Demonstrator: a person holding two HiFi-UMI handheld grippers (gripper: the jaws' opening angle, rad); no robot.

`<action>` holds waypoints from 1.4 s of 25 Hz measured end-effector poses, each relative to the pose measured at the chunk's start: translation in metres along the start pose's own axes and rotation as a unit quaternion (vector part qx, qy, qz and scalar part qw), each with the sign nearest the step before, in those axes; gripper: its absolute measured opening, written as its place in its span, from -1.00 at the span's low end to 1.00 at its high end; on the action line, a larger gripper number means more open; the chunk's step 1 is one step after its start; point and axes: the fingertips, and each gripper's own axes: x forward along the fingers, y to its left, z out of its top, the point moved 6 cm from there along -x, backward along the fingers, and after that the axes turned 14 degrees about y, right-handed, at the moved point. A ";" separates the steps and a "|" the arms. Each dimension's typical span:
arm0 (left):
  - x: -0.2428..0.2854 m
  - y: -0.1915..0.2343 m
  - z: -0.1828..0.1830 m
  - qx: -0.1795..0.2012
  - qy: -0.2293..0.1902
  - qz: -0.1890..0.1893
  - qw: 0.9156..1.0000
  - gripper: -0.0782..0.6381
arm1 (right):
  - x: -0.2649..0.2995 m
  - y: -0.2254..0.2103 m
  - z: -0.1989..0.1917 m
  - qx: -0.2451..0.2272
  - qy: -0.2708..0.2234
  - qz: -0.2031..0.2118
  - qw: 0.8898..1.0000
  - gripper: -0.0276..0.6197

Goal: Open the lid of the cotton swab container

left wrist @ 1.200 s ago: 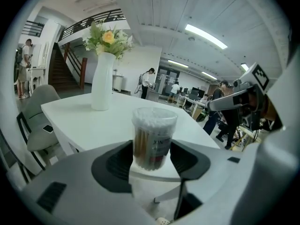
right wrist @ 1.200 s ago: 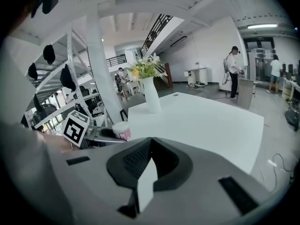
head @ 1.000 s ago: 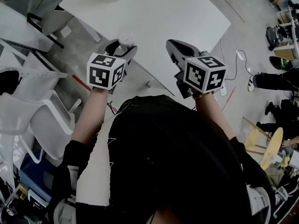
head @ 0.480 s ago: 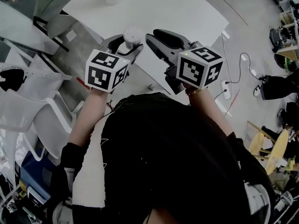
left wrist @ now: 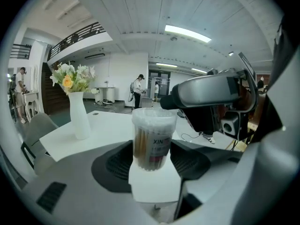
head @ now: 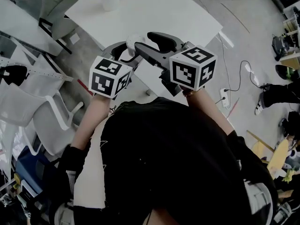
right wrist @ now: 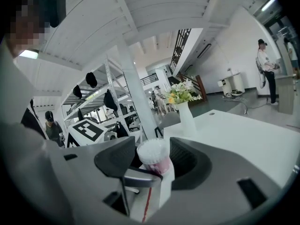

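Left tool is clamped on the lower body of the swab tub, which is upright and held off the desk. Right tool: jaws have just been opening. They stand apart either side of the tub's top, pads not pressing.

- We wear a black short-sleeved top.
- Our left marker cube and right marker cube: white, black squares.
- Jaw shells grey, ribbed pads black.
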 end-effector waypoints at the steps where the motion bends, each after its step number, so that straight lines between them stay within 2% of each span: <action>1: 0.000 -0.006 0.002 -0.001 0.000 0.002 1.000 -0.06 | -0.003 0.000 -0.001 -0.006 0.003 0.001 1.000 -0.16; 4: 0.001 -0.024 0.006 -0.005 0.001 0.004 1.000 -0.06 | -0.012 -0.001 -0.005 -0.025 0.011 0.006 1.000 -0.03; 9: -0.003 -0.044 0.008 -0.008 0.003 0.001 1.000 -0.06 | -0.017 0.007 -0.007 -0.068 0.027 0.012 0.997 0.06; 15: -0.008 -0.054 0.008 -0.006 0.012 0.000 1.000 -0.06 | -0.017 0.013 -0.011 -0.094 0.038 0.010 0.995 0.06; 19: -0.011 -0.054 0.008 -0.008 0.012 -0.002 1.000 -0.06 | -0.015 0.015 -0.011 -0.108 0.041 -0.001 0.993 -0.03; 35: -0.013 -0.053 0.018 0.000 -0.001 -0.002 1.000 -0.06 | -0.020 0.013 -0.002 -0.103 0.035 -0.006 0.994 -0.08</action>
